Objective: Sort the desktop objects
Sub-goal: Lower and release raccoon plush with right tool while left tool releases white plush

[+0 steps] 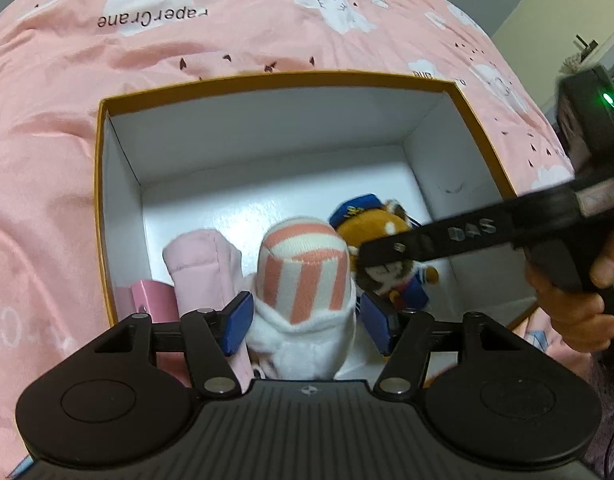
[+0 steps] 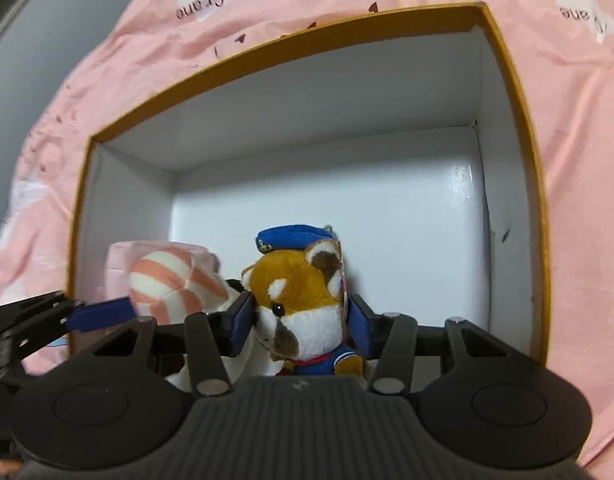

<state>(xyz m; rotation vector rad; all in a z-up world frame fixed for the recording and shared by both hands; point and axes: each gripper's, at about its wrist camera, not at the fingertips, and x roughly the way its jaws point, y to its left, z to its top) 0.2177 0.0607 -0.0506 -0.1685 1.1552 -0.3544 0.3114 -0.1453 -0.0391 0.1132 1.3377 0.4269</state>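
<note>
Both plushes sat in the box [image 2: 511, 128]. Left gripper [image 1: 303, 322] stood apart around the striped plush [image 1: 303, 276]; right gripper [image 2: 301, 314] straddled the fox plush [image 2: 303, 300], contact unclear. Soft, light, squashy: judged best pinched mid-body.

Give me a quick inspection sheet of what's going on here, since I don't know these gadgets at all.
Surface: pink bedsheet with cloud prints.
Job's things: orange-rimmed box with white inside; in it a striped plush, a red panda plush in a blue cap, a pink pouch and a small pink box.
Clutter: nothing seen.
Grippers: left gripper straddles the striped plush; right gripper straddles the red panda plush; whether the pads press is unclear.
Cables: nothing seen.
Surroundings: a hand on the right gripper's handle; pale wall behind.
</note>
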